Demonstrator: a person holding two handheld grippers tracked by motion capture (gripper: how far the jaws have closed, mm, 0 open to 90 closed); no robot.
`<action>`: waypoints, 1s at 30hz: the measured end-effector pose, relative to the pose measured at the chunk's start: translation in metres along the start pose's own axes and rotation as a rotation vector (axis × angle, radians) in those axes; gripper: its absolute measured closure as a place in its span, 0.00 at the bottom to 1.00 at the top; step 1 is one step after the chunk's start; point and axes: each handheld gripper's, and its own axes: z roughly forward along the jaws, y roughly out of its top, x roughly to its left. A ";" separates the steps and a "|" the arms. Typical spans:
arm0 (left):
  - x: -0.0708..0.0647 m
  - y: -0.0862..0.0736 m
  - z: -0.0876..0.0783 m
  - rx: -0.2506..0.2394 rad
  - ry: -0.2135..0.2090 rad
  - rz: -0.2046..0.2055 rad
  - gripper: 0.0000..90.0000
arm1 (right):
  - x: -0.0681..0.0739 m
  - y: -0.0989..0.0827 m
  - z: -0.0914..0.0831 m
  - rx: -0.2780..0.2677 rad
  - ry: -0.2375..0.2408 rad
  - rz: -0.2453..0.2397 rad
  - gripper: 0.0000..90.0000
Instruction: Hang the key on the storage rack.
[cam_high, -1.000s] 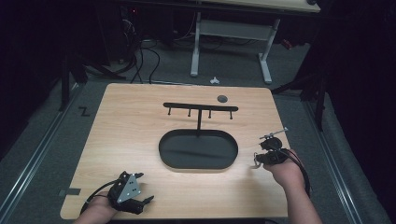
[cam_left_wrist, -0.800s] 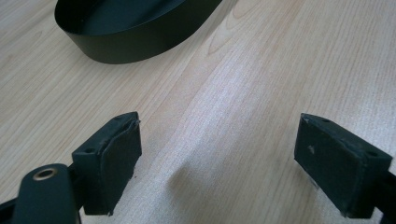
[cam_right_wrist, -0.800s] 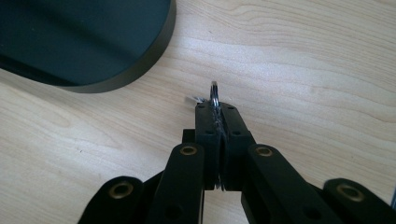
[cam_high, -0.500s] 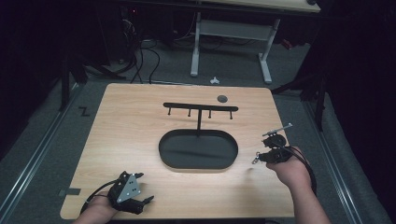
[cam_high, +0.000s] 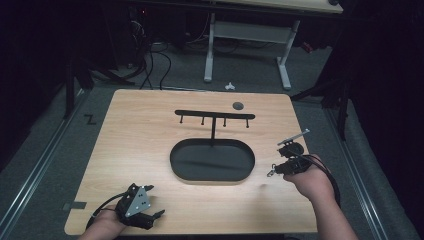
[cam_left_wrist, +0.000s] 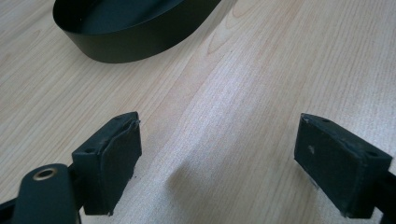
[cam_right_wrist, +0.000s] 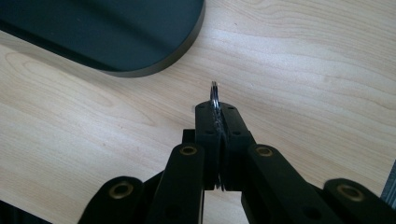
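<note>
Metal ring (cam_right_wrist: 215, 95), thin and seen edge-on, pinched upright between the clenched jaws of the right gripper (cam_right_wrist: 215, 109) at frame centre in the right gripper view; just below and right of the black oval tray (cam_right_wrist: 154, 42), above bare wooden table (cam_right_wrist: 303, 70). In the high view, right gripper (cam_high: 280, 167) at right of centre, beside the tray (cam_high: 212, 161); hook rack (cam_high: 215, 116) rising behind the tray, upper centre. Left gripper (cam_high: 145, 216) at lower left, released, jaws spread wide over bare wood, holding nothing.

Step in hand, as judged: carrying the ring toward a hook. Best done by keeping the pinch firm, lifting clear of the tray wall, and turning the ring's opening square to a peg before sliding on.

Hard to make out: whether one ring or two stacked; ring too small to resolve in the high view; small dark disc (cam_high: 238, 105) behind the rack unidentified; peg tips blurred.
</note>
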 end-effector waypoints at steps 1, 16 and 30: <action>0.000 0.000 0.000 0.000 0.000 0.000 0.17 | 0.002 0.001 -0.002 0.008 -0.005 -0.005 0.98; 0.000 0.000 -0.001 0.000 0.000 0.006 0.17 | 0.019 0.024 -0.019 -0.030 0.021 -0.022 0.98; 0.000 0.000 -0.001 -0.002 0.000 0.007 0.17 | 0.035 0.051 -0.040 -0.044 0.014 -0.060 0.98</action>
